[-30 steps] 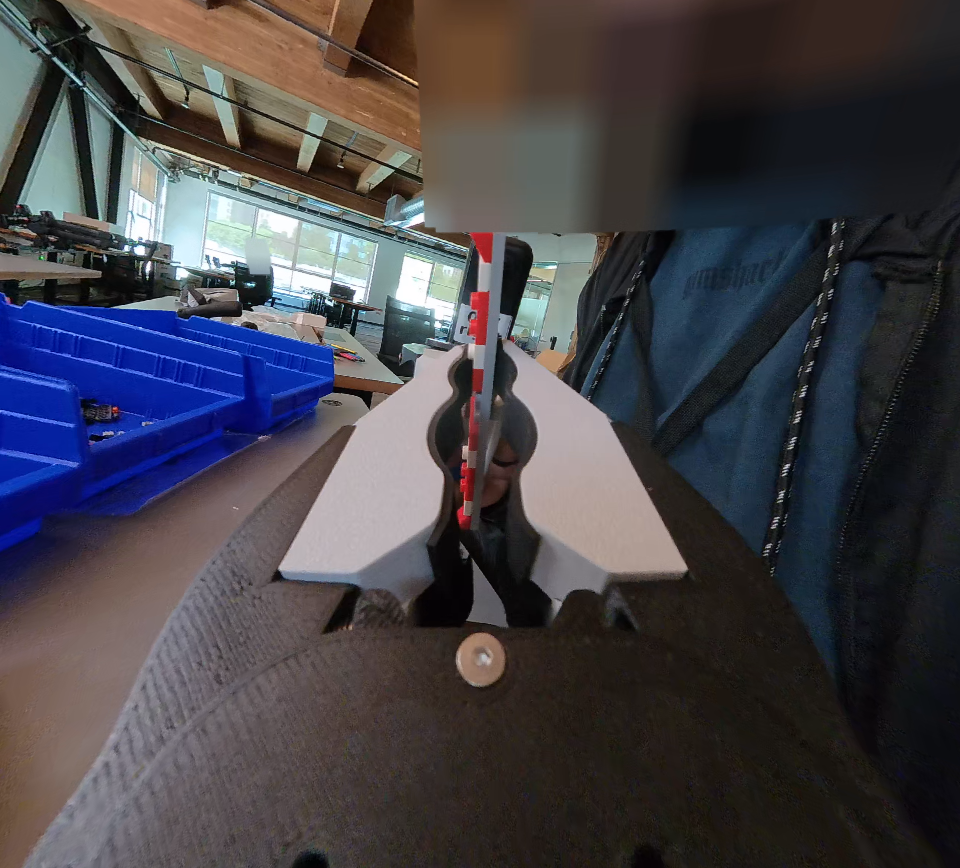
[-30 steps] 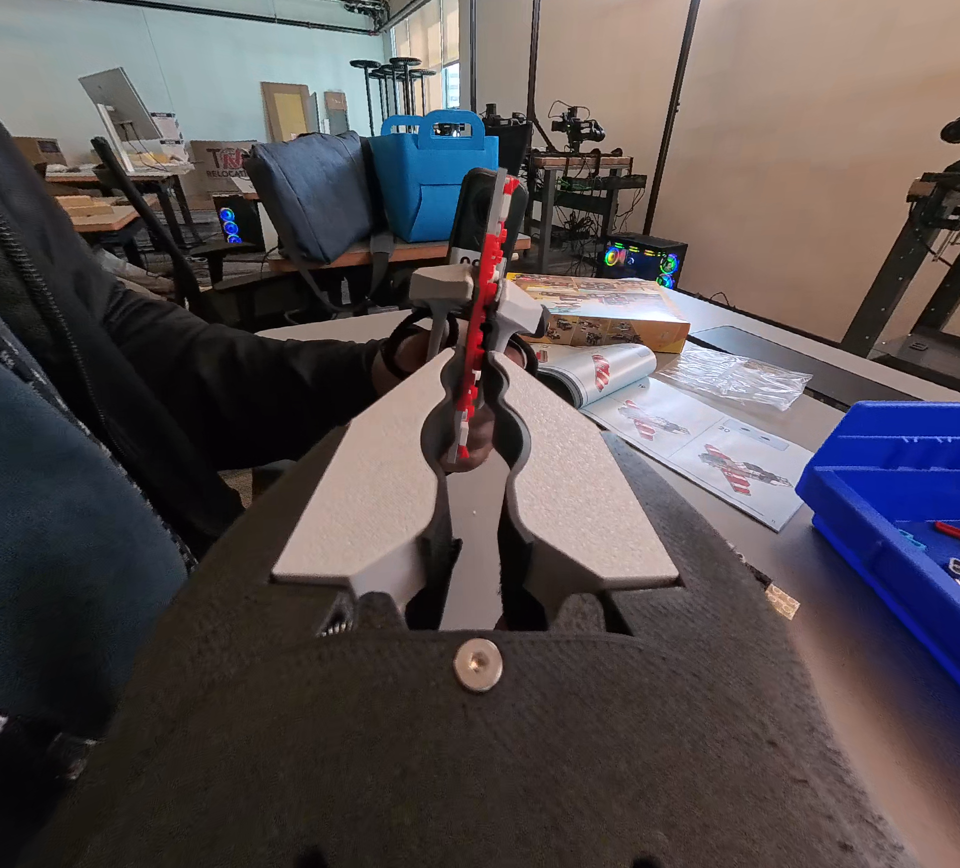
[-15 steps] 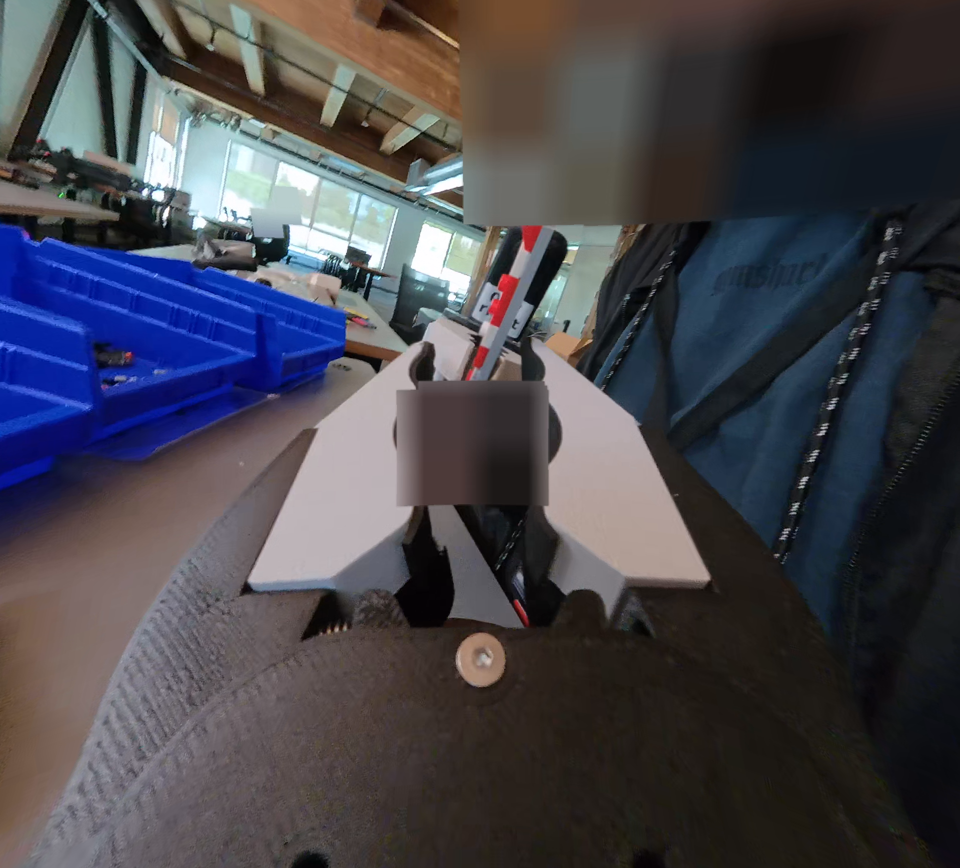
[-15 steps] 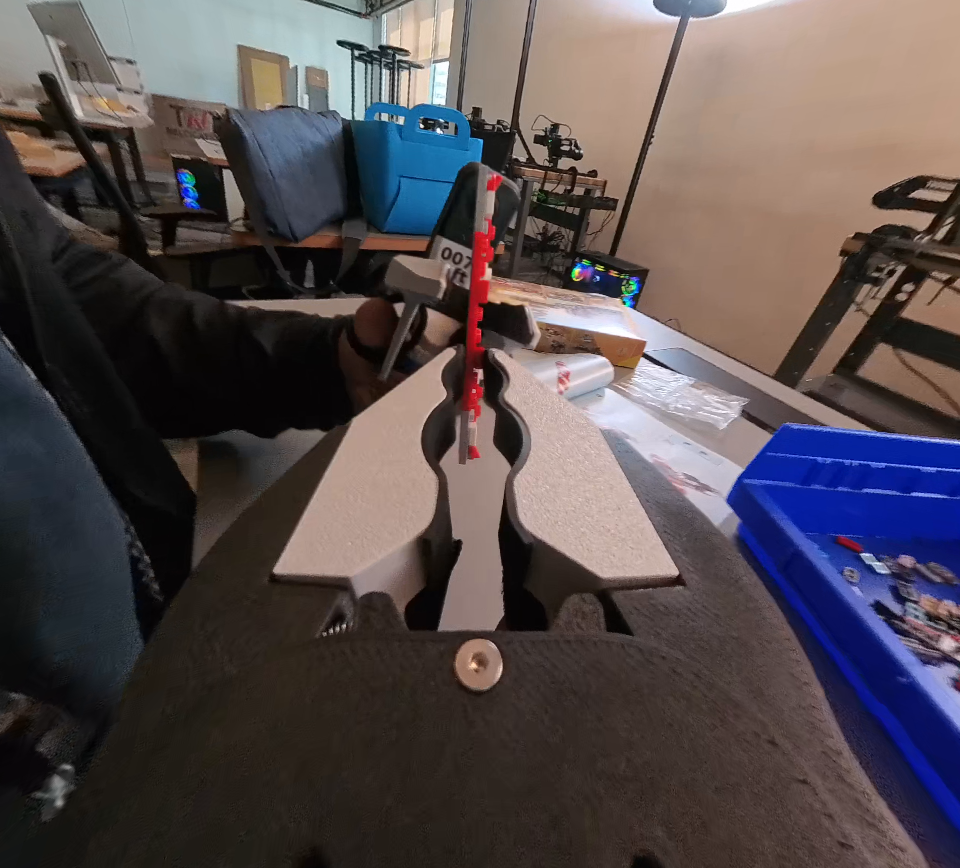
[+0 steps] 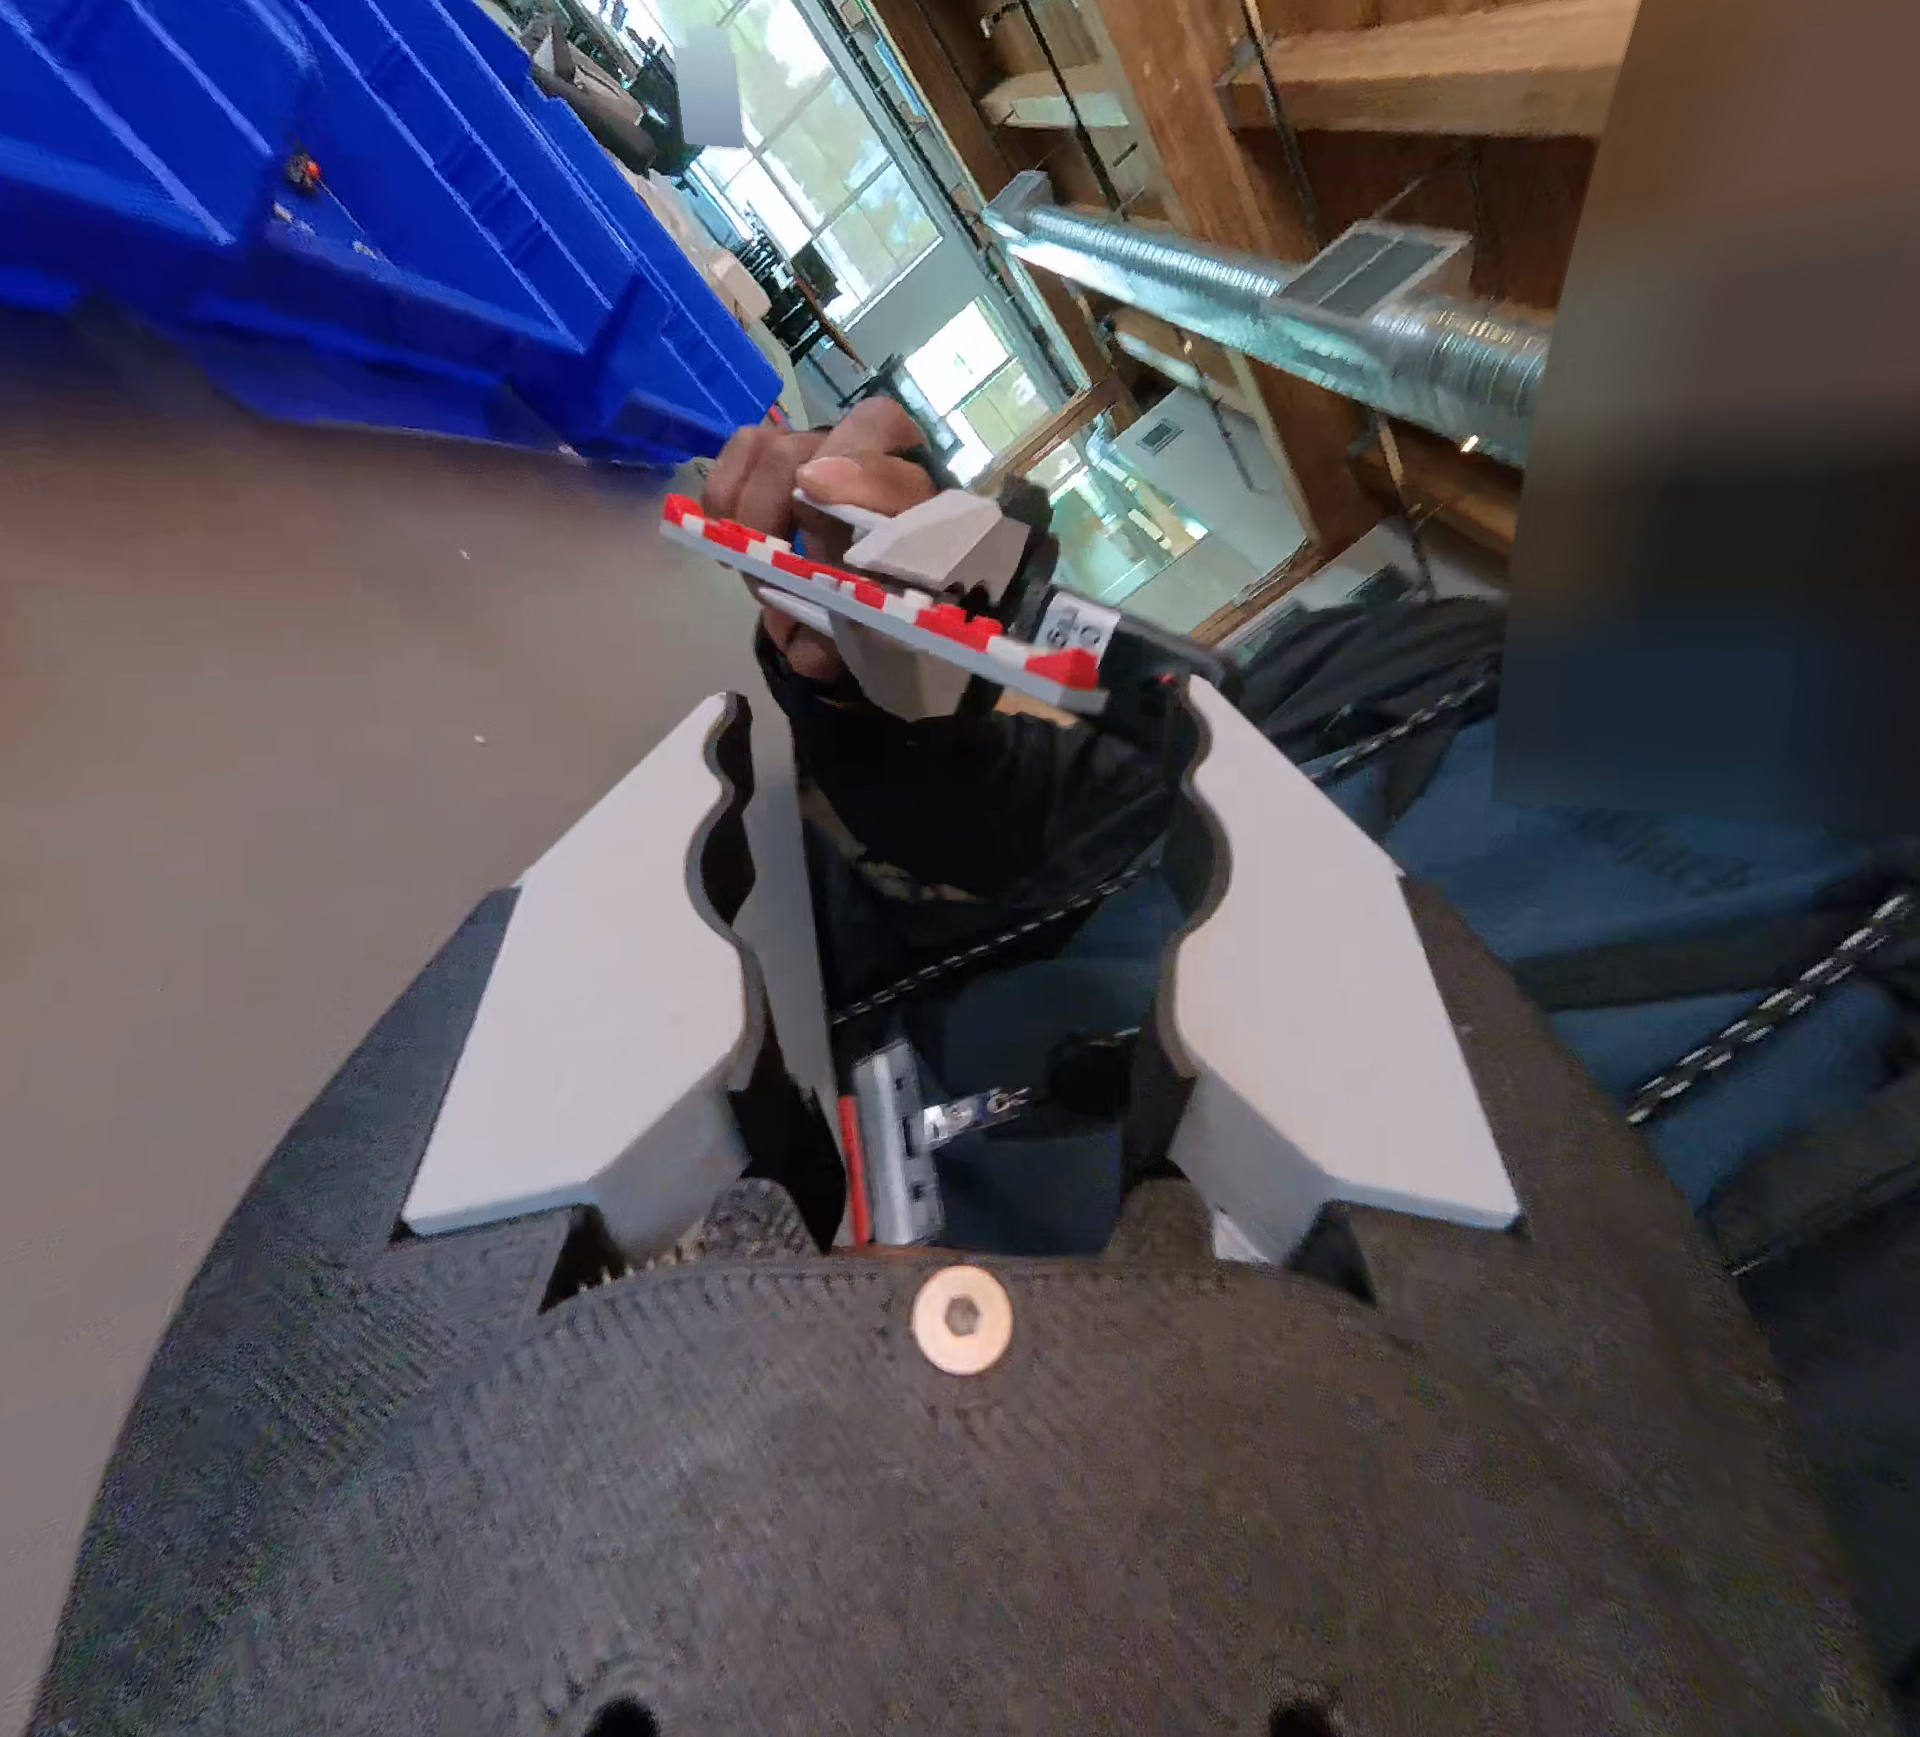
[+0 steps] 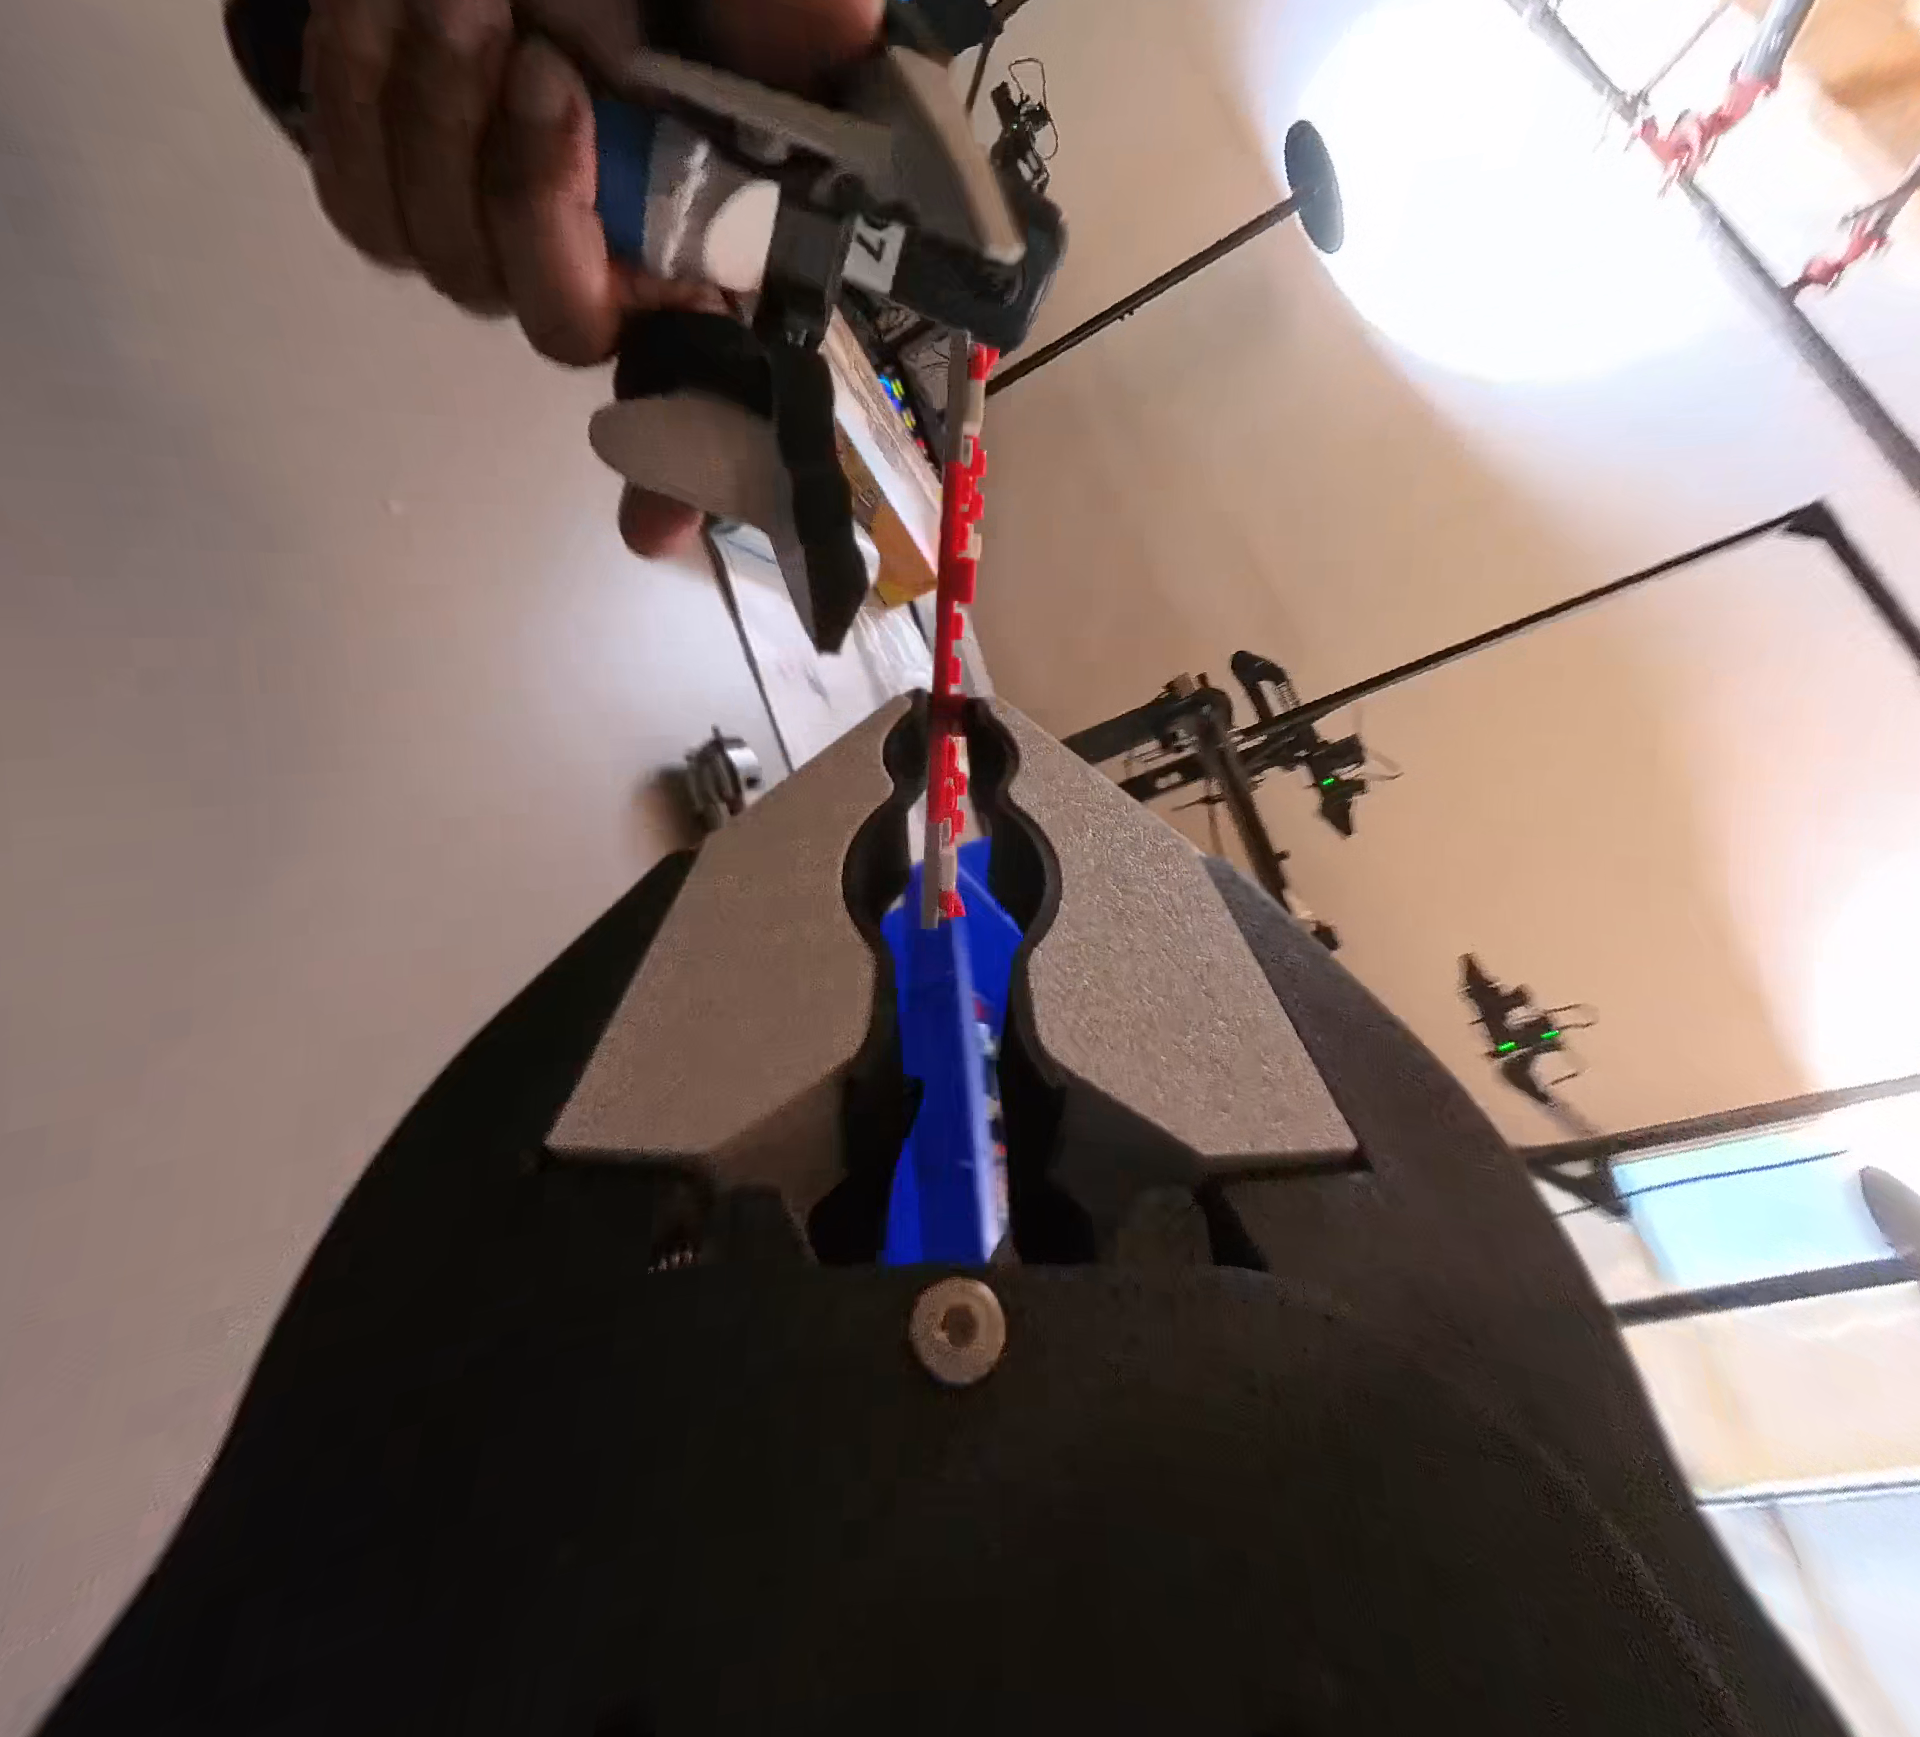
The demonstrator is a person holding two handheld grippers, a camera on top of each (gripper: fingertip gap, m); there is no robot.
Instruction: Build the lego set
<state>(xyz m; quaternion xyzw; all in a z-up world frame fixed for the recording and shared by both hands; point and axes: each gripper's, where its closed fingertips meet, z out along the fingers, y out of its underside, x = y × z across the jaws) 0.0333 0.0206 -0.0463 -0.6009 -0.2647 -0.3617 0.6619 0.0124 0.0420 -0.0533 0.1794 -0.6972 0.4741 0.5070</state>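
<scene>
My left gripper (image 5: pixel 961 752) had two pale grey fingers (image 5: pixel 613 981) with wavy black inner edges, seated in a black, ribbed printed body (image 5: pixel 831 1479). A single silver hex screw (image 5: pixel 961 1320) sat just behind the fingers, at the middle of that body. My right gripper (image 6: pixel 951 731) was built the same: speckled grey fingers (image 6: pixel 1164 991), black shell, a dull screw (image 6: pixel 957 1330) just behind them. I wore a dark jacket over a blue hoodie (image 5: pixel 1662 866) with black-and-white speckled drawcords (image 5: pixel 1766 1022).
</scene>
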